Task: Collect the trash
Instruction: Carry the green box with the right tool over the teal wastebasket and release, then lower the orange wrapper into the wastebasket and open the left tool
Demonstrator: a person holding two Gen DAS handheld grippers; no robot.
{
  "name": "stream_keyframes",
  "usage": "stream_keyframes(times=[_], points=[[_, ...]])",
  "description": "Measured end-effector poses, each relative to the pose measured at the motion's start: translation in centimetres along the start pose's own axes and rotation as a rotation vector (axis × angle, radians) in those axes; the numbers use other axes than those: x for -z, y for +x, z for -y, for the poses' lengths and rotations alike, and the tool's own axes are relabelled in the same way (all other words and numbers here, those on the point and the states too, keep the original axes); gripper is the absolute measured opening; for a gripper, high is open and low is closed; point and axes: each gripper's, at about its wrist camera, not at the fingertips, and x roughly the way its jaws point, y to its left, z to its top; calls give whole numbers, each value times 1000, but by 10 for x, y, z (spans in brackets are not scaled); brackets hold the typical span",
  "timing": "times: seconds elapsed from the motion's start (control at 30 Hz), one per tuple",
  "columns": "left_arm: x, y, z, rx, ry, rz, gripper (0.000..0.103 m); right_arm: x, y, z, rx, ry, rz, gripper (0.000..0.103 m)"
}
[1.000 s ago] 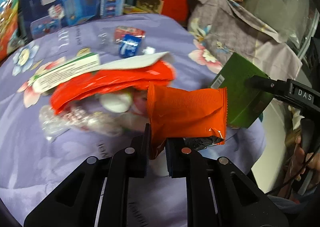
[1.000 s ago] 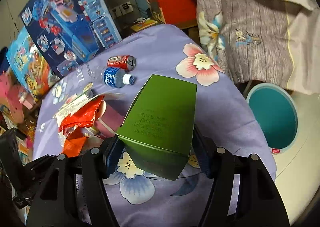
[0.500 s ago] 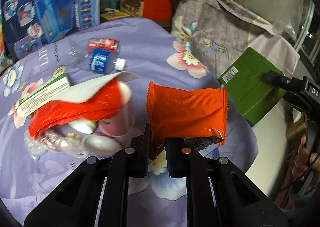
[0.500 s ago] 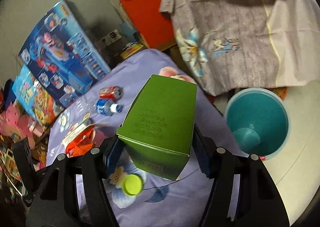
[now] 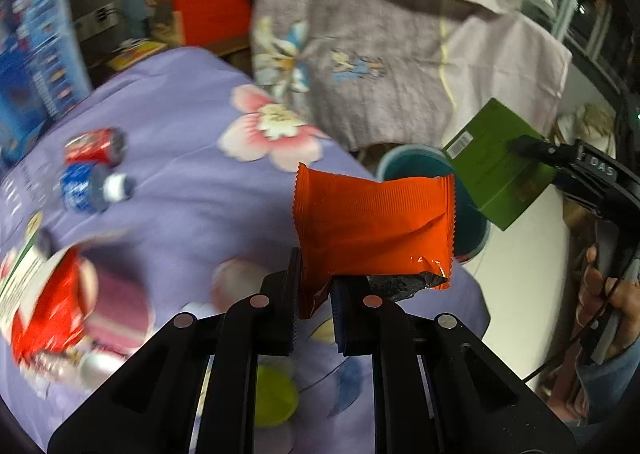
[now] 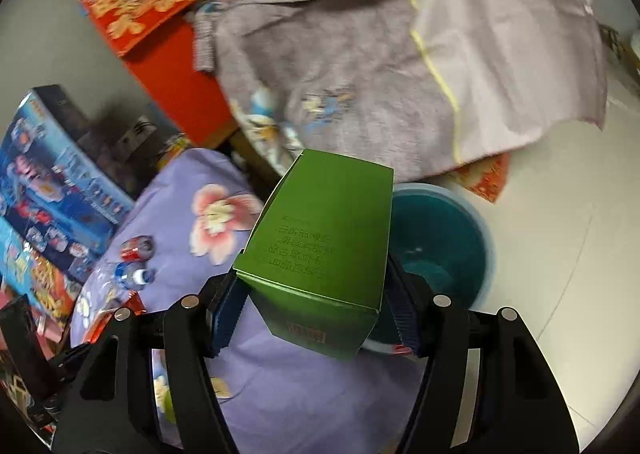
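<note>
My left gripper (image 5: pixel 314 294) is shut on an orange snack wrapper (image 5: pixel 372 230), held up above the table's right edge. My right gripper (image 6: pixel 316 310) is shut on a green carton (image 6: pixel 324 250), which also shows in the left wrist view (image 5: pixel 496 165). A teal bin (image 6: pixel 448 250) stands on the floor beside the table, partly hidden behind the carton; in the left wrist view the bin (image 5: pixel 408 161) sits behind the wrapper. A red can (image 5: pixel 94 143) and a blue-labelled bottle (image 5: pixel 90 187) lie on the purple flowered tablecloth (image 5: pixel 192 173).
A red wrapper pile with pink cups (image 5: pixel 60 310) lies at the table's left. A yellow-green lid (image 5: pixel 276 398) lies under my left gripper. A grey draped cloth (image 6: pixel 380 65), a red box (image 6: pixel 160 49) and blue toy boxes (image 6: pixel 44 181) stand behind the table.
Both grippers have swung right toward the bin with their loads. The bin now lies directly behind the carton and the wrapper. The trash pile has slid to the left of view.
</note>
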Motion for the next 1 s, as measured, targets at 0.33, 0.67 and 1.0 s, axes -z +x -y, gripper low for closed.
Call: stream_keyframes(times=[0.33, 0.67, 1.0], points=[[-27, 73, 53, 40, 104, -115, 14, 1, 71, 58, 70, 75, -142, 64], [-44, 119, 86, 65, 171, -180, 14, 3, 89, 92, 89, 146, -195, 66], [-53, 148, 117, 84, 233, -222, 14, -3, 74, 114, 152, 167, -149, 77]])
